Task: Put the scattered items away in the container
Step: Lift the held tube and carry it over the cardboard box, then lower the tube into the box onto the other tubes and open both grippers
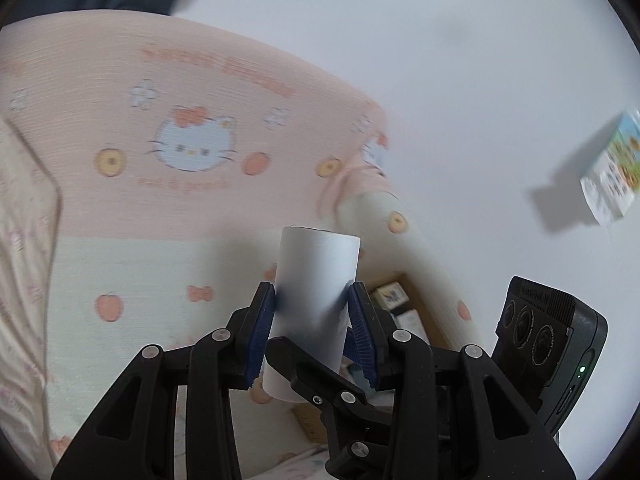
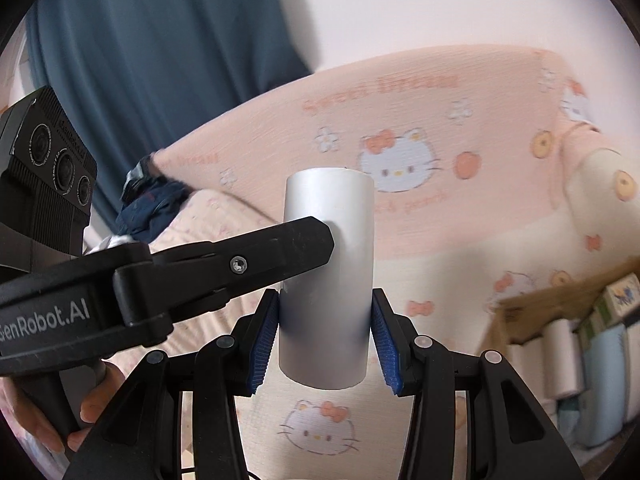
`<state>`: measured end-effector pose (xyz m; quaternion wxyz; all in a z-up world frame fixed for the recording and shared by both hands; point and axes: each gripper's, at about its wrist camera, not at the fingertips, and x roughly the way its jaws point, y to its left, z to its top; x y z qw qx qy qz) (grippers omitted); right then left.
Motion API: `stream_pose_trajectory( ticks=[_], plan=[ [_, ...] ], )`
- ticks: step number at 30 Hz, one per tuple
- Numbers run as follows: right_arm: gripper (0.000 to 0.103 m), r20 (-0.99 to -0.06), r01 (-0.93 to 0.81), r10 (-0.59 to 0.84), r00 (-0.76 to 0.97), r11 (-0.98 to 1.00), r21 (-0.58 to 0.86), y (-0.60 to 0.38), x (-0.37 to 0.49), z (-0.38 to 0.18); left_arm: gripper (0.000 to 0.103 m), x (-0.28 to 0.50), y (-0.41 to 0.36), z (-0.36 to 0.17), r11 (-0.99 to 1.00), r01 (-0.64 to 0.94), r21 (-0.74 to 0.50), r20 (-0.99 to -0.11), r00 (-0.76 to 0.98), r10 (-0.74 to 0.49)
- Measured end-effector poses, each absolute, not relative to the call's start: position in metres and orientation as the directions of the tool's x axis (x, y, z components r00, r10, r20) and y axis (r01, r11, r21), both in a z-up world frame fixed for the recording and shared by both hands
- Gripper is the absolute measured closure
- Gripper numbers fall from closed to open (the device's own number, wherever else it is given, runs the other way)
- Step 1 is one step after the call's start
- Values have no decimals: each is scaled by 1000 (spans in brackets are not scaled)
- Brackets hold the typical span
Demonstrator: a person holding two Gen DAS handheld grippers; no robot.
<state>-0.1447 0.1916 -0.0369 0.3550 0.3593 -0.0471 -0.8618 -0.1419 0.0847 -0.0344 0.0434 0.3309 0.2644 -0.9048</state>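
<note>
A white paper roll [image 1: 316,292] stands upright between the blue pads of my left gripper [image 1: 314,304], which is shut on it. The same roll shows in the right wrist view [image 2: 328,276], where my right gripper [image 2: 326,320] is also shut on it; the left gripper's black finger [image 2: 256,256] crosses in front from the left. Both hold the roll over the Hello Kitty bedding. A cardboard box [image 2: 516,312], the container, sits low right with several rolls and packets inside; it also shows in the left wrist view [image 1: 416,308] behind the fingers.
Pink and cream Hello Kitty bedding [image 1: 160,140] fills the background. A small printed carton [image 1: 612,168] lies on the white surface at the far right. A dark blue curtain [image 2: 160,60] hangs at the upper left. The other gripper's camera unit [image 1: 548,340] is close by.
</note>
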Motion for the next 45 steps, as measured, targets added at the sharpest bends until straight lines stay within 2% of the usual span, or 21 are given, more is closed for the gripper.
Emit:
stream_pose_trajectory(
  ticks=[17, 23, 30, 36, 40, 45],
  plan=[
    [60, -601, 334, -495, -627, -869, 366, 337, -181, -40, 62, -263, 202, -61, -886, 14, -463, -674, -655, 342],
    [60, -610, 272, -478, -632, -874, 403, 371, -196, -45, 62, -293, 228, -70, -897, -23, -442, -706, -609, 363],
    [60, -674, 241, -473, -567, -878, 413, 388, -207, -71, 62, -315, 231, -103, -872, 65, -485, -769, -507, 389],
    [60, -743, 240, -475, -471, -880, 410, 384, -216, -102, 63, -323, 212, -144, -811, 219, -542, -805, -414, 426],
    [60, -778, 248, -471, -416, -882, 401, 373, -224, -117, 65, -327, 197, -162, -781, 335, -527, -837, -364, 409],
    [60, -827, 273, -437, -353, -894, 356, 354, -238, -136, 67, -333, 186, -176, -798, 394, -455, -883, -317, 347]
  ],
)
